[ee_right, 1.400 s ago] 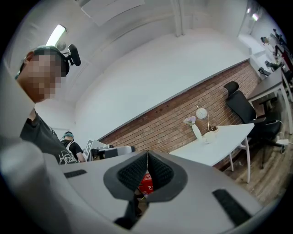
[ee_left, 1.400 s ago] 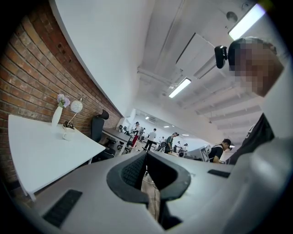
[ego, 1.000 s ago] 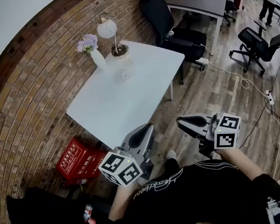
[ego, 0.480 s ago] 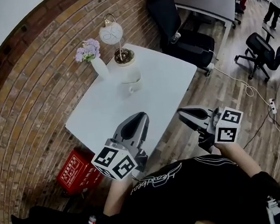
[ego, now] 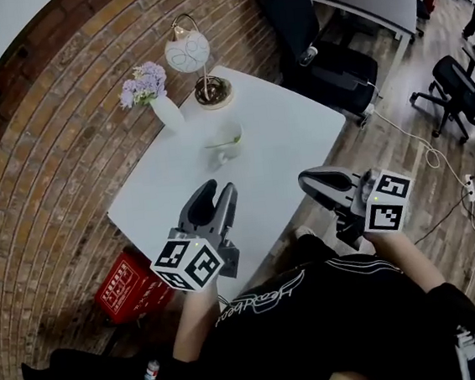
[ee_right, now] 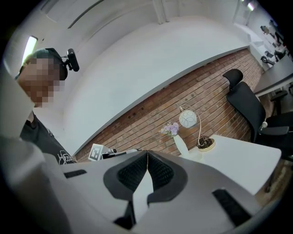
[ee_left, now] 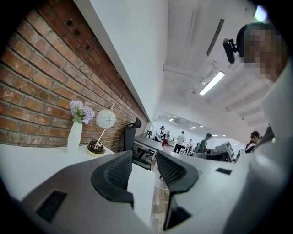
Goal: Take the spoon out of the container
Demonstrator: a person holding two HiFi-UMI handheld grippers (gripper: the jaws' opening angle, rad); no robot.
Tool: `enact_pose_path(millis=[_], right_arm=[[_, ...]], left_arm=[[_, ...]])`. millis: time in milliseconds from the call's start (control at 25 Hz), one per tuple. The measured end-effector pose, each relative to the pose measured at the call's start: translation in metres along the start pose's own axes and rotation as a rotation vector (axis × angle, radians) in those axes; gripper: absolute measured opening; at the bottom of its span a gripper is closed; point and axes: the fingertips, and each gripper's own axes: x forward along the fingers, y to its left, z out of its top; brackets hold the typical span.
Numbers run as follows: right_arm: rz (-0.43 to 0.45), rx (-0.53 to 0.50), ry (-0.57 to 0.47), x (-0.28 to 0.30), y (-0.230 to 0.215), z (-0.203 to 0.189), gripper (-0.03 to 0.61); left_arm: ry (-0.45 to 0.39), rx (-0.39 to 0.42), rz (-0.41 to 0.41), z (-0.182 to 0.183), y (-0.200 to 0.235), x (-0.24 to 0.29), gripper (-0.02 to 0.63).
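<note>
On the white table [ego: 283, 138] stands a small clear container [ego: 226, 144] with a pale spoon-like thing in it, too small to make out. My left gripper [ego: 218, 187] hovers over the table's near part, short of the container; its jaws are opening and nothing is between them. In the left gripper view the left gripper [ee_left: 144, 167] shows a clear gap, and the container is hidden from it. My right gripper [ego: 306, 179] hangs at the table's near right edge. In the right gripper view the right gripper [ee_right: 147, 157] has its pads together, empty.
Behind the container stand a white vase of purple flowers [ego: 161, 108] and a globe lamp [ego: 188, 51], against a brick wall. A red crate [ego: 133, 284] sits on the floor at the left. A black office chair [ego: 325, 58] stands beyond the table's right side.
Both grippers have come forward from the floor side to over the table's near edge. The left gripper's jaws, shut before, now stand apart. The right gripper stays shut.
</note>
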Motion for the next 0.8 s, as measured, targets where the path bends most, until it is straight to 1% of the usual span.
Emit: enact_pose_path(millis=[120, 240, 560, 720, 800], right_arm=[[0.032, 0.01, 0.039, 0.013, -0.028, 0.01, -0.003], [0.064, 0.024, 0.072, 0.03, -0.056, 0.019, -0.003], [0.119, 0.058, 0.146, 0.061, -0.122, 0.035, -0.003], [0.137, 0.066, 0.175, 0.073, -0.148, 0.04, -0.003], [0.146, 0.076, 0.194, 0.079, -0.16, 0.04, -0.003]], left_arm=[[-0.01, -0.029, 0.072, -0.001, 0.025, 0.025, 0.169], [0.009, -0.06, 0.149, -0.008, 0.056, 0.049, 0.19], [0.057, -0.147, 0.326, -0.037, 0.128, 0.098, 0.196], [0.079, -0.227, 0.399, -0.053, 0.16, 0.114, 0.196], [0.091, -0.232, 0.436, -0.061, 0.172, 0.12, 0.196]])
